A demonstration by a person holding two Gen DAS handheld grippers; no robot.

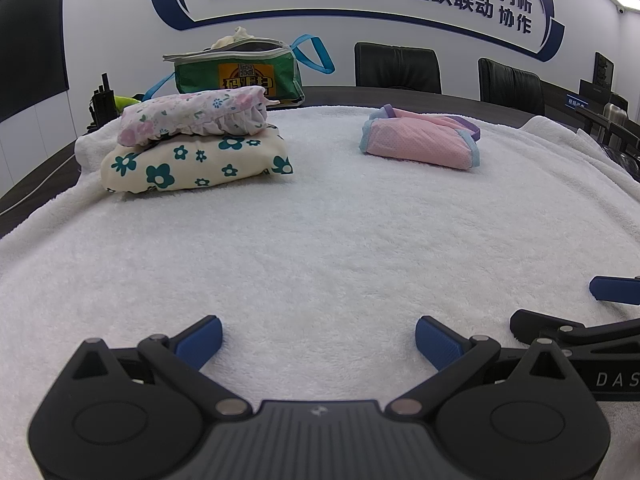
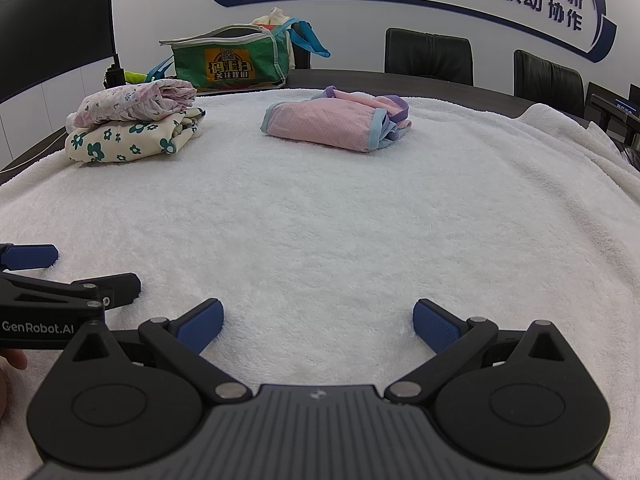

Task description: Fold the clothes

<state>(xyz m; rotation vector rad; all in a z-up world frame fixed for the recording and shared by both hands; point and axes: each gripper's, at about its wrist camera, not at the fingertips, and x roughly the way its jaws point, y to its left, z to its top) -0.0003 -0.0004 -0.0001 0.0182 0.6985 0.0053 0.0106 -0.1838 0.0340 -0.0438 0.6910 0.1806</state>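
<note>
Resting nearest on the white towel (image 1: 320, 240), the left gripper (image 1: 319, 338) and right gripper (image 2: 317, 322) are seen spread wide, nothing grasped. Three folded garments are counted far beyond the fingers: pink garment (image 1: 420, 140) alone at right, pink-floral garment (image 1: 192, 114) stacked on green-flowered garment (image 1: 192, 164) at left.

The left gripper (image 1: 319, 338) and the right gripper (image 2: 318, 322) are held low and level, side by side, each with its blue-padded jaws spread wide and nothing gripped between them.
</note>
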